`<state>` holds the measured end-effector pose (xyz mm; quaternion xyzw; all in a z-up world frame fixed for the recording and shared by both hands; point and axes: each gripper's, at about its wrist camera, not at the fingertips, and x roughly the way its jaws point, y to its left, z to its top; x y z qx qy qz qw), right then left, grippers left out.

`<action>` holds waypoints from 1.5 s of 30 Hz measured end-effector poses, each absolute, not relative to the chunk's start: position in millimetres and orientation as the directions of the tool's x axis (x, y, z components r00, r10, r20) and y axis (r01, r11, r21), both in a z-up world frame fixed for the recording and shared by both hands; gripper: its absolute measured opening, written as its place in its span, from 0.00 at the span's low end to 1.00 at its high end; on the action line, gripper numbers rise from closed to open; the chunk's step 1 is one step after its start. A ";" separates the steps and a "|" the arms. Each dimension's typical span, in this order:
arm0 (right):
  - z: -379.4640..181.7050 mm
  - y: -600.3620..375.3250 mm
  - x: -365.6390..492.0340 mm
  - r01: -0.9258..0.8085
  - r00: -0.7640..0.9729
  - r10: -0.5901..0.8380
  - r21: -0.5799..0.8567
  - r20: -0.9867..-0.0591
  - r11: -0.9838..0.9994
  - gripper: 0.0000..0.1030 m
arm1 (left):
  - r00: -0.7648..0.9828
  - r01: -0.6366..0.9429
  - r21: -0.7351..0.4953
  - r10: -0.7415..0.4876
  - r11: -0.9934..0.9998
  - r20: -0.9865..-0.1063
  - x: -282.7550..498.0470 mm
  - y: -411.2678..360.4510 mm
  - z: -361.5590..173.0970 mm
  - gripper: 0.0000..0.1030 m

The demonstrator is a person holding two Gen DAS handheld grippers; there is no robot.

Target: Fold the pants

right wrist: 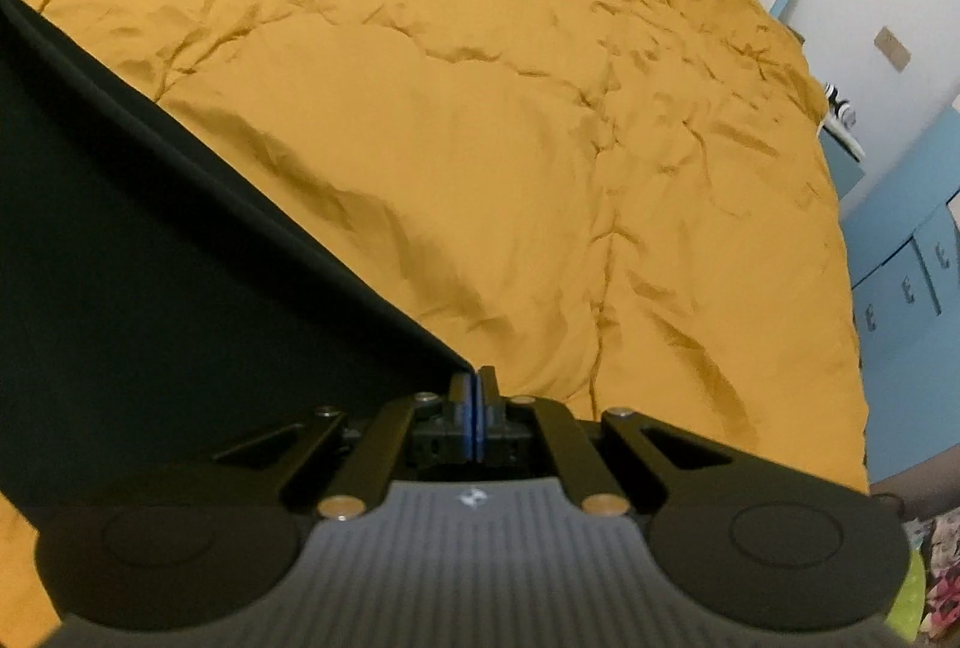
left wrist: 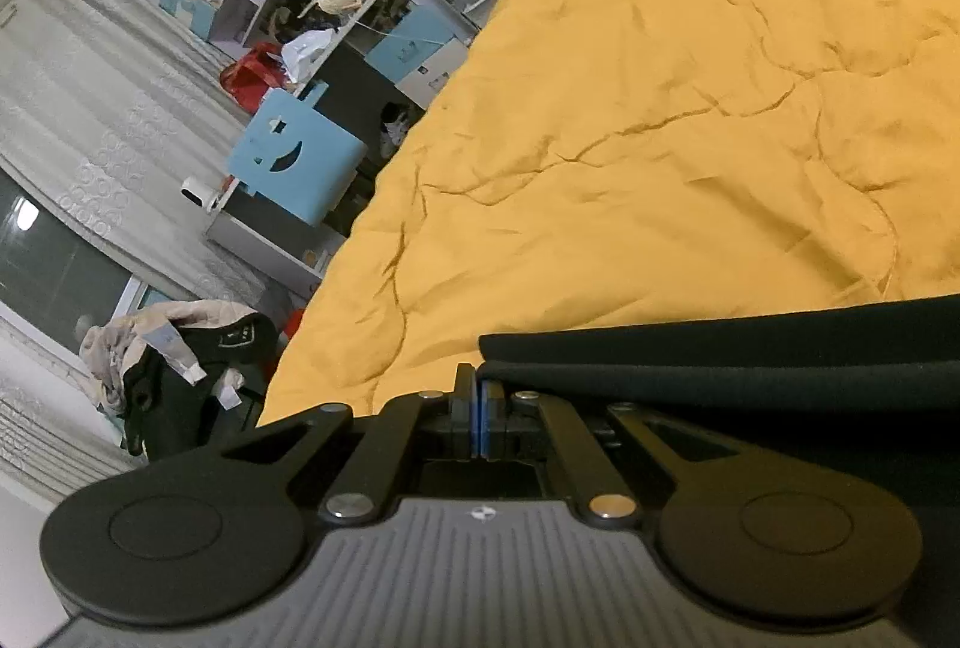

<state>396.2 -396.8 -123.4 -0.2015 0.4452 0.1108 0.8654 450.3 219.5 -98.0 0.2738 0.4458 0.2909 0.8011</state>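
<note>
Black knit fabric, matte, no sheen: that's the pants, stretched between my two grippers over the mustard quilt on the bed. Left gripper is clamped down on one corner of the cloth, blue pads squeezed together w/ fabric running off to the right of the tips. Right gripper same story, pinching the opposite corner, pants fanning out to the left as a taut dark sheet w/ a clean straight edge. Can't tell if it's waistband or hem I've got, too close to the lens. Handling guess: light, fully limp, zero stiffness, so it only keeps shape while I hold tension btwn the two pinch pts; slack off and it'll sag and crease. Looks doubled in the left view, two layers stacked at the edge, so a thin pinch may drop the lower ply. Surface seems grippy enough vs the pads, low slip risk. Not fragile. Best hold IMO = corners, as now, both plies deep in the pads. Quilt is soft and wrinkly, so cloth will drag on it rather than slide; lay it down, don't pull it across.
</note>
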 end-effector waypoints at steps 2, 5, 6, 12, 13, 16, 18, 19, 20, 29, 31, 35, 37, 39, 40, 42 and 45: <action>-126.8 -396.6 398.4 -0.370 0.578 0.016 -0.244 -0.816 0.896 0.00 | 0.437 -0.212 0.705 0.711 0.677 -0.551 453.1 218.2 -101.3 0.01; -132.1 -397.1 399.5 -0.350 0.589 0.011 -0.243 -0.808 0.905 0.00 | 0.439 -0.206 0.711 0.713 0.673 -0.547 455.4 217.8 -105.7 0.01; -132.5 -397.3 399.1 -0.343 0.592 0.007 -0.245 -0.806 0.907 0.00 | 0.438 -0.211 0.708 0.713 0.674 -0.548 455.3 218.7 -106.6 0.01; -141.4 -395.8 402.7 -0.314 0.593 -0.010 -0.243 -0.805 0.918 0.00 | 0.433 -0.212 0.705 0.711 0.677 -0.553 463.7 218.3 -112.1 0.01; -142.6 -395.1 403.3 -0.307 0.593 -0.014 -0.243 -0.805 0.920 0.00 | 0.433 -0.220 0.703 0.713 0.677 -0.552 464.4 218.8 -112.9 0.01; -145.9 -393.1 405.0 -0.293 0.597 -0.028 -0.250 -0.801 0.923 0.00 | 0.425 -0.226 0.700 0.715 0.678 -0.556 469.0 218.1 -118.4 0.01; -147.7 -393.2 406.7 -0.281 0.598 -0.029 -0.244 -0.801 0.928 0.00 | 0.423 -0.219 0.700 0.712 0.680 -0.560 471.0 216.6 -124.1 0.01; -149.1 -392.9 407.5 -0.278 0.595 -0.029 -0.239 -0.803 0.930 0.00 | 0.424 -0.214 0.699 0.710 0.682 -0.562 471.0 215.9 -126.0 0.01; -150.2 -392.5 408.1 -0.274 0.596 -0.030 -0.238 -0.802 0.932 0.00 | 0.422 -0.214 0.700 0.711 0.681 -0.563 472.2 215.4 -127.9 0.05; -142.6 -390.7 404.0 -0.190 0.653 -0.091 -0.279 -0.752 0.941 0.51 | 0.525 -0.334 0.554 0.638 0.763 -0.563 460.0 220.6 -91.2 0.42; -133.0 -395.4 398.7 -0.168 0.665 -0.092 -0.268 -0.741 0.949 0.48 | 0.550 -0.340 0.520 0.614 0.783 -0.565 451.3 218.6 -76.4 0.43; -106.7 -421.0 371.7 -0.067 0.673 -0.077 -0.164 -0.735 0.984 0.48 | 0.618 -0.321 0.404 0.512 0.857 -0.596 419.6 211.4 -46.0 0.44; -95.7 -440.1 351.1 0.002 0.668 -0.048 -0.062 -0.743 0.998 0.48 | 0.648 -0.295 0.332 0.443 0.896 -0.619 397.2 205.4 -34.0 0.45; -89.1 -460.8 326.1 0.075 0.659 -0.018 0.042 -0.752 0.996 0.48 | 0.668 -0.275 0.250 0.372 0.928 -0.645 373.0 200.4 -27.4 0.45; -87.5 -473.3 310.0 0.125 0.651 0.004 0.113 -0.759 0.986 0.48 | 0.675 -0.267 0.205 0.334 0.942 -0.658 361.0 198.1 -26.0 0.45; -90.4 -491.7 279.1 0.196 0.646 0.071 0.255 -0.760 0.947 0.48 | 0.684 -0.252 0.124 0.267 0.960 -0.679 339.7 192.0 -25.8 0.45; -104.1 -513.0 240.0 0.286 0.658 0.168 0.450 -0.734 0.846 0.49 | 0.690 -0.246 -0.013 0.165 0.969 -0.705 309.5 188.6 -28.3 0.45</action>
